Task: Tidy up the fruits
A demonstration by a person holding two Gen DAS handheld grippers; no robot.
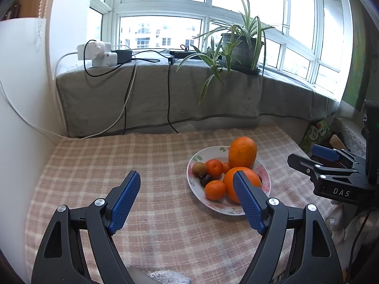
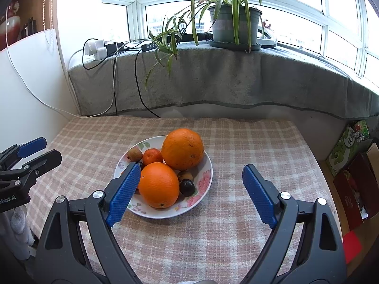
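Surroundings: potted spider plant (image 2: pixel 233 16) and white plug adapters (image 1: pixel 99 53) sit on the grey-draped sill beyond the floral white ceramic plate (image 2: pixel 206 165); nothing blocks it.
Plate: mid-desk on the pink checked cloth (image 2: pixel 236 236).
Contents: two large oranges (image 2: pixel 182 148), three small tangerines (image 1: pixel 214 166), a brown kiwi (image 1: pixel 198 168), dark plums (image 2: pixel 187 187).
Left gripper (image 1: pixel 187 197): fingers apart, empty, plate just right.
Right gripper (image 2: pixel 190 193): fingers apart, empty, near the plate.
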